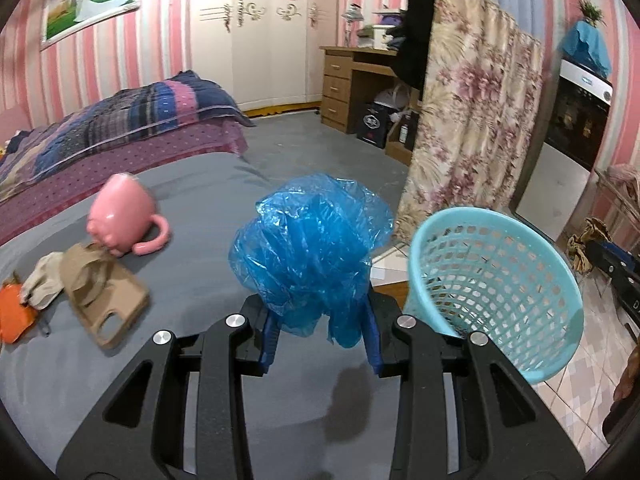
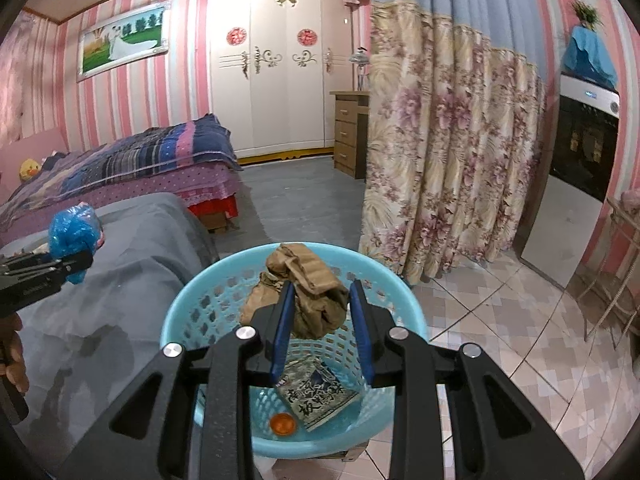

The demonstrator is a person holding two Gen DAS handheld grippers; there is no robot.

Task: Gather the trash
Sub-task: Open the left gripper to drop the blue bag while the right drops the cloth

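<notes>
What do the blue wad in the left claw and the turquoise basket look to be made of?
Blue wad: thin plastic film, probably a bag; glossy, translucent, sharply crinkled. Turquoise basket: moulded rigid plastic, smooth with a slight sheen, its wall a regular grid of holes. The brown bundle in the right claw looks like soft, matte fabric, though it could be crumpled paper.

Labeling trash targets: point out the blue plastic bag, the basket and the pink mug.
blue plastic bag [image 1: 308, 256]: left wrist view, middle of the crumpled wad.
basket [image 1: 496, 216]: left wrist view, upper rim.
pink mug [image 1: 120, 208]: left wrist view, side of its body.
</notes>
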